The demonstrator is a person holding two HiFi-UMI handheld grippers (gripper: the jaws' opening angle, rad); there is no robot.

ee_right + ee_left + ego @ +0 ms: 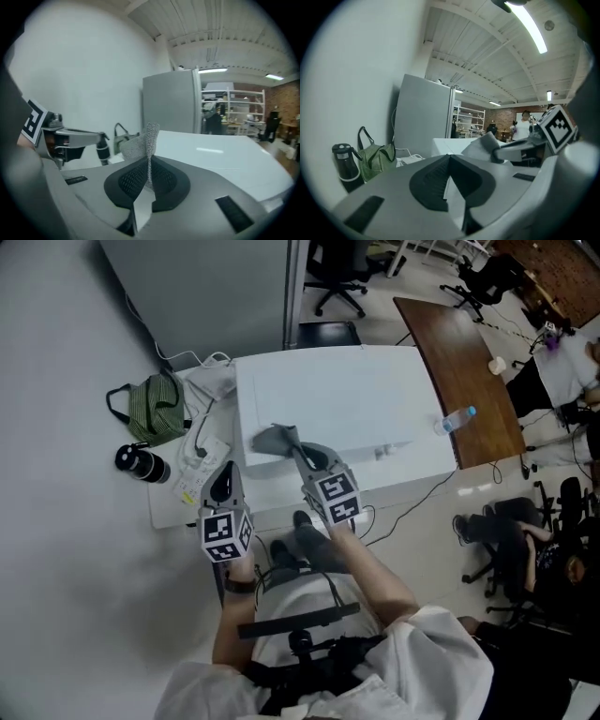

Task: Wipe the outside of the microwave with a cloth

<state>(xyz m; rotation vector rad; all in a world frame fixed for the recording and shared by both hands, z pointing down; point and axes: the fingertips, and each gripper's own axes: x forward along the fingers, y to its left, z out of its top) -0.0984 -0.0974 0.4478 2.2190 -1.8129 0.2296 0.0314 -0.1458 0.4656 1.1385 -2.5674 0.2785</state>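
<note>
**Q:** Where is the cloth point(275, 440) seen, and how are the tongs set?

**A:** The grey cloth is pinched in the right gripper point(302, 457). Its jaws are pressed onto a fold that sticks up between them. It's held over the top of the white microwave point(356, 399), near that top's near-left corner. Whether it's actually touching can't be told, tbh.

**Q:** And the other one?

**A:** The left gripper point(223, 486) is seen with its jaws pressed together and nothing between them. It's held just left of the microwave, by the desk's point(169, 510) near edge.

**Q:** Anything else on there?

**A:** A green striped bag point(155, 409) is found toward the far-left corner. A black flask point(139, 463) is stood just beside it at the left edge.
</note>
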